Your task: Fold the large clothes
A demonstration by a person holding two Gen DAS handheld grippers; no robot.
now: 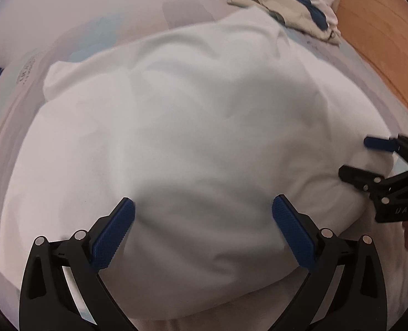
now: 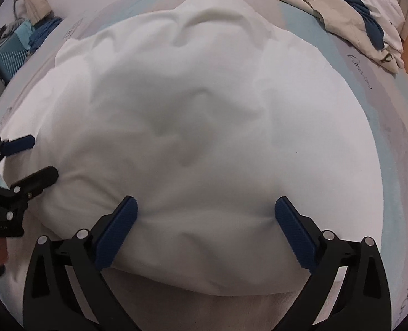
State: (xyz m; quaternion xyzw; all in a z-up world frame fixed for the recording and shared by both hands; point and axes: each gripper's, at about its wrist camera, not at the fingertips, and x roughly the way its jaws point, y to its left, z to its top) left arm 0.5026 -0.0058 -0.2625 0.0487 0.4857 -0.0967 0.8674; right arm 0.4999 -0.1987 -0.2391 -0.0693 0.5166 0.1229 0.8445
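A large white garment lies spread and rumpled on the bed and fills both views; it also shows in the right wrist view. My left gripper is open, its blue pads wide apart just above the garment's near edge, holding nothing. My right gripper is open the same way over the near edge, further right. Each gripper shows in the other's view: the right one at the garment's right side, the left one at its left side, both with jaws apart.
A pile of beige, white and blue clothes lies at the far right of the bed, also in the right wrist view. A wooden headboard runs along the right. A teal suitcase stands off the bed's far left.
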